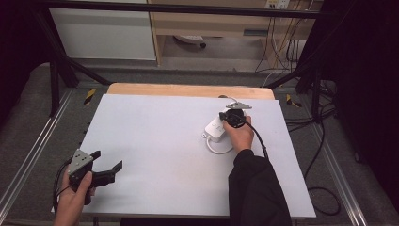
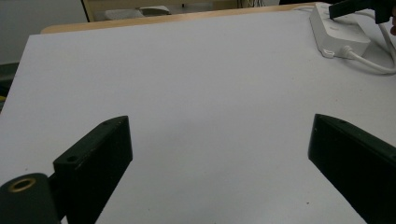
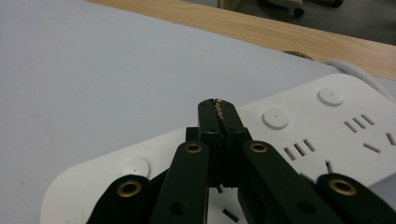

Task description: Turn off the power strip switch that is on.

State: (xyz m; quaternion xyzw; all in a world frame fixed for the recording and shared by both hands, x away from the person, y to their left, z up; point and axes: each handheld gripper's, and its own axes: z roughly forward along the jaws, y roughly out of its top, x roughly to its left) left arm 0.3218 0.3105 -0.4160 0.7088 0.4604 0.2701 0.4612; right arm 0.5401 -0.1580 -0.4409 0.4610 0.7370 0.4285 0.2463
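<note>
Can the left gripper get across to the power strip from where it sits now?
Probably yes: bare white table lies between the open left gripper and the power strip. But the shut right gripper already sits over its far end.

In the high view the right hand (image 1: 240, 134) and the right gripper (image 1: 234, 117) cover much of the white power strip (image 1: 215, 128), so its sockets and buttons cannot be made out there. In the right gripper view the strip (image 3: 327, 126) runs off the right and bottom edges, and the closed jaws hide its middle; whether their tips touch its face is hard to tell. In the left gripper view the strip (image 2: 338, 30) sits at the top right, its white cable (image 2: 378, 65) cut by the edge. The left gripper (image 2: 219, 158) has both jaws cropped at the bottom.
</note>
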